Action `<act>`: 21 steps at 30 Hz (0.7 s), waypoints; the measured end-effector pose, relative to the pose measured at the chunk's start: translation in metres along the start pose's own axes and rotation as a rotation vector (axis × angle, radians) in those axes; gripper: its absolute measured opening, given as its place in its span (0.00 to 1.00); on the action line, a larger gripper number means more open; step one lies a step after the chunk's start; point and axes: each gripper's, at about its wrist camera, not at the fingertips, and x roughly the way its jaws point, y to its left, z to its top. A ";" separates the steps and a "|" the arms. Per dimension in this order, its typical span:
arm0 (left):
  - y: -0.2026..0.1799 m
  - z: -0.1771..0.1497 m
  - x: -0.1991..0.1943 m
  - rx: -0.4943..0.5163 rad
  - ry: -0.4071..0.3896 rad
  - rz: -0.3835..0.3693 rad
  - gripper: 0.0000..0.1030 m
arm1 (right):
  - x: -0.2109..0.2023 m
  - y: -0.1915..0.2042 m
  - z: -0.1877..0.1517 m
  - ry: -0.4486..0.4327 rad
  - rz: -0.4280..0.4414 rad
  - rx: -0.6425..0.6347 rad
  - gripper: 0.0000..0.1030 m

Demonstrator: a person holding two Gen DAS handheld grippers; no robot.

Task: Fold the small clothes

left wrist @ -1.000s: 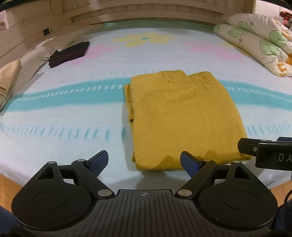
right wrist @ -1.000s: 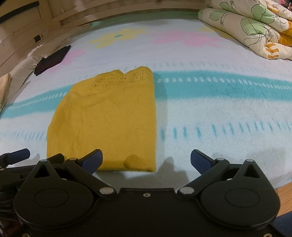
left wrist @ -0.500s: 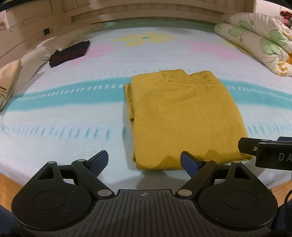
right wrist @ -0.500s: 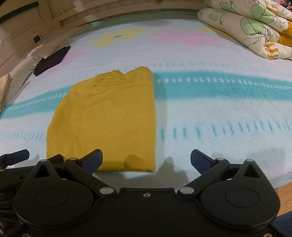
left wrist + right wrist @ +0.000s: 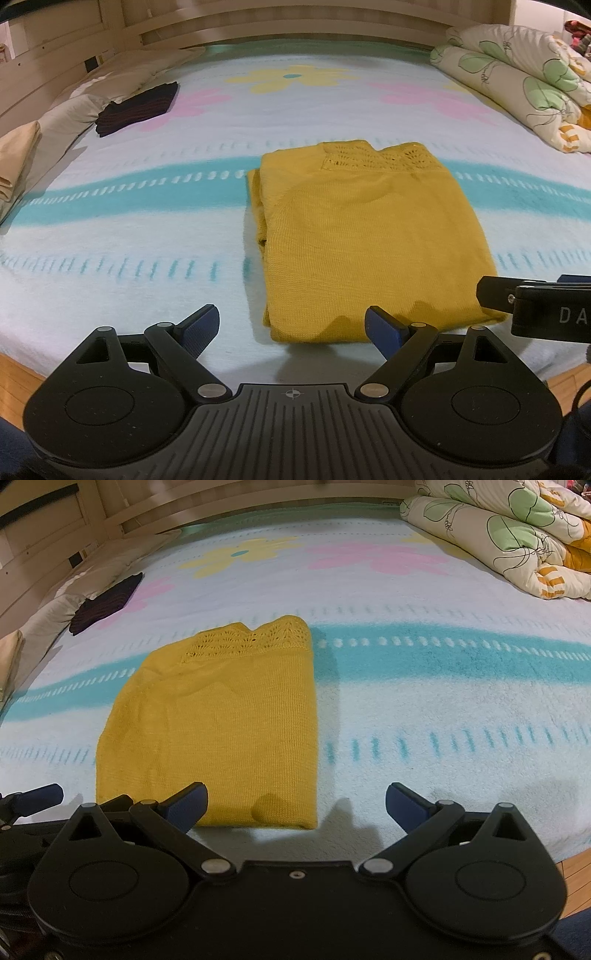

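Yellow knit sweater (image 5: 369, 236) lies folded flat, lace collar showing; both claws gape empty.

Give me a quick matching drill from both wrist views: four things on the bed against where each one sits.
Things:
1. yellow sweater
2. dark folded garment
3. floral duvet
4. left gripper

Places:
A. far right corner of the bed
B. far left, beside the pillows
C. middle, across the teal stripe
D. near edge, jaws open, nothing between them

Pairs: 1-C, 2-B, 3-A, 4-D
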 end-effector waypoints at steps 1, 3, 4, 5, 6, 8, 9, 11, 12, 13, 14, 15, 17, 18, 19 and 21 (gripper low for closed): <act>0.000 0.000 0.000 0.000 0.000 0.000 0.84 | 0.000 0.000 0.000 0.000 0.000 0.000 0.99; 0.000 0.000 0.000 0.001 -0.001 -0.001 0.84 | 0.000 0.000 0.000 0.000 -0.001 0.000 0.99; 0.000 0.000 0.000 0.002 -0.002 -0.002 0.84 | 0.000 0.000 0.000 0.000 -0.001 0.000 0.99; -0.001 0.000 0.000 0.002 -0.002 -0.003 0.84 | 0.000 0.000 0.000 0.000 -0.001 0.000 0.99; -0.001 0.000 0.000 0.003 -0.002 -0.003 0.84 | 0.000 0.000 0.000 0.000 0.000 0.000 0.99; -0.001 -0.001 0.000 0.004 -0.001 -0.005 0.84 | 0.000 0.000 0.000 0.000 0.000 0.000 0.99; -0.001 -0.001 0.000 0.004 -0.001 -0.006 0.84 | 0.000 0.000 0.000 0.000 0.000 0.000 0.99; -0.002 -0.001 0.000 0.004 0.000 -0.008 0.84 | 0.000 0.000 0.000 0.001 0.000 0.000 0.99; -0.001 -0.001 0.000 0.004 0.000 -0.008 0.84 | 0.000 0.000 0.000 0.001 0.000 0.000 0.99; -0.001 -0.001 0.000 0.004 -0.001 -0.007 0.84 | 0.000 0.000 0.000 0.000 -0.001 0.000 0.99; -0.001 -0.001 0.000 0.004 0.000 -0.008 0.84 | 0.000 0.000 0.000 0.000 0.000 0.000 0.99; -0.001 -0.001 0.000 0.004 0.000 -0.009 0.84 | 0.000 0.000 0.000 0.000 0.000 0.000 0.99; -0.001 -0.001 0.000 0.005 0.002 -0.010 0.84 | 0.000 0.000 0.000 0.001 0.000 0.000 0.99; -0.002 -0.001 0.000 0.005 0.003 -0.011 0.84 | 0.001 0.000 0.000 0.001 0.000 0.000 0.99; -0.002 -0.001 0.001 0.004 0.005 -0.013 0.84 | 0.001 0.000 0.000 0.001 0.000 0.000 0.99; -0.001 -0.001 0.001 0.003 0.008 -0.015 0.84 | 0.001 0.000 0.000 0.001 0.001 0.000 0.99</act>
